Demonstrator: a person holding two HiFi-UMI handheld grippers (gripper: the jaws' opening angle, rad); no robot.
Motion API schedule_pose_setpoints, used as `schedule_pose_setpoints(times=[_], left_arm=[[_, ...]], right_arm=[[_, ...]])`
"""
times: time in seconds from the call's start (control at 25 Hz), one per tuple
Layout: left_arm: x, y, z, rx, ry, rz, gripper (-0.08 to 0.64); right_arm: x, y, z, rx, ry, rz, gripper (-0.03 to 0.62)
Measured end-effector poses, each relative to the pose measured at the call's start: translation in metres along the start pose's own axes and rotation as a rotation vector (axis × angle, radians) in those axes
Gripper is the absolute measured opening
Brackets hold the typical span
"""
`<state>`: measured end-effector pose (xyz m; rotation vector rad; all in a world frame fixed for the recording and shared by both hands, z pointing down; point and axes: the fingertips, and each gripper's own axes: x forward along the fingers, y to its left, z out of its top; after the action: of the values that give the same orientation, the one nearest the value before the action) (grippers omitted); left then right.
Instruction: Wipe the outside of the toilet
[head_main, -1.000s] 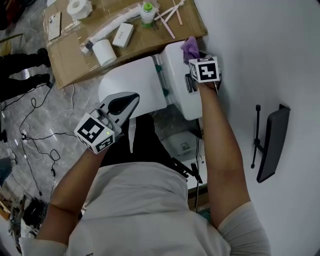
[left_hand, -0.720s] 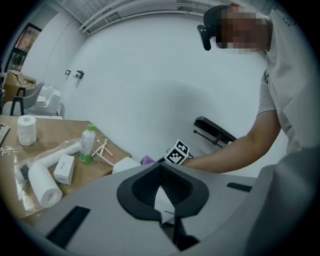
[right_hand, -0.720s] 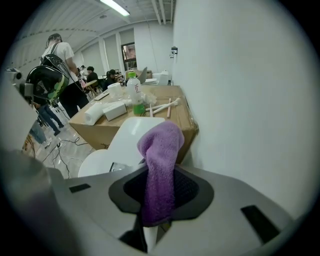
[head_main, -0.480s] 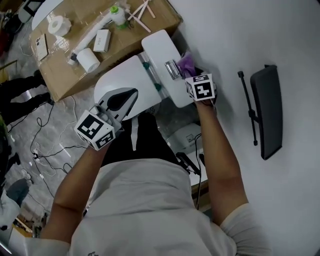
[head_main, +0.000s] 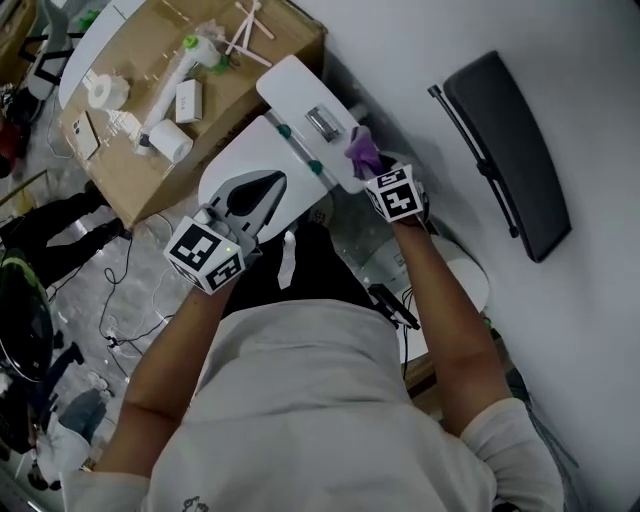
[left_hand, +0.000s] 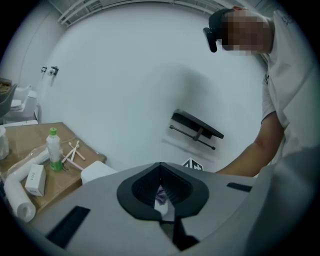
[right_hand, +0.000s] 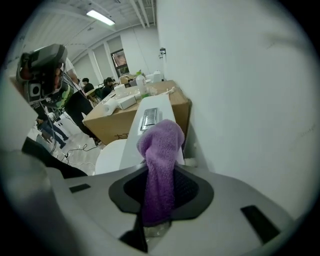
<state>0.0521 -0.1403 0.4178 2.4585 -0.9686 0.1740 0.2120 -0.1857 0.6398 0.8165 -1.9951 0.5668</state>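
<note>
- At the near end of the toilet (head_main: 290, 90) tank, beside the wall, the right gripper (head_main: 375, 175) has its jaws closed on a purple cloth (head_main: 362, 152).
- The left gripper (head_main: 265, 188) hangs over the seat lid (head_main: 305, 198), jaws closed and empty.
- Risk: the cloth is held by one end only, so under pressure it may slip out, or the hard jaws may scrape the tank.

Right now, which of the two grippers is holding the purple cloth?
The right gripper: its jaws are shut on the purple cloth, by the toilet tank lid. The left gripper has its jaws together with nothing between them.
</note>
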Motion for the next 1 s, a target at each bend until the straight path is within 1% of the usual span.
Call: schedule_pose_setpoints(times=[0.16, 0.32, 0.4, 0.48, 0.68, 0.84, 1.0], left_arm=[[0.008, -0.022, 0.008, 0.030, 0.016, -0.056, 0.006], [0.008, -0.034, 0.019, 0.055, 0.017, -0.094, 0.006], [0.003, -0.038, 0.022, 0.068, 0.016, -0.110, 0.006], [-0.006, -0.042, 0.023, 0.074, 0.019, -0.127, 0.006], [-0.035, -0.043, 0.027, 0.087, 0.028, -0.173, 0.006], [-0.059, -0.038, 0.027, 0.113, 0.031, -0.207, 0.006], [-0.075, -0.029, 0.018, 0.136, 0.044, -0.249, 0.006]], right_arm=[[-0.008, 0.010, -0.020, 0.028, 0.026, 0.019, 0.095], [-0.015, 0.015, -0.030, 0.055, 0.058, 0.025, 0.095], [-0.023, 0.020, -0.031, 0.070, 0.055, 0.024, 0.095], [-0.035, 0.026, -0.029, 0.104, 0.030, 0.017, 0.095], [-0.065, 0.038, -0.013, 0.165, -0.041, -0.048, 0.095], [-0.070, 0.056, -0.021, 0.208, -0.059, -0.080, 0.095], [-0.072, 0.079, -0.029, 0.265, -0.087, -0.130, 0.095]])
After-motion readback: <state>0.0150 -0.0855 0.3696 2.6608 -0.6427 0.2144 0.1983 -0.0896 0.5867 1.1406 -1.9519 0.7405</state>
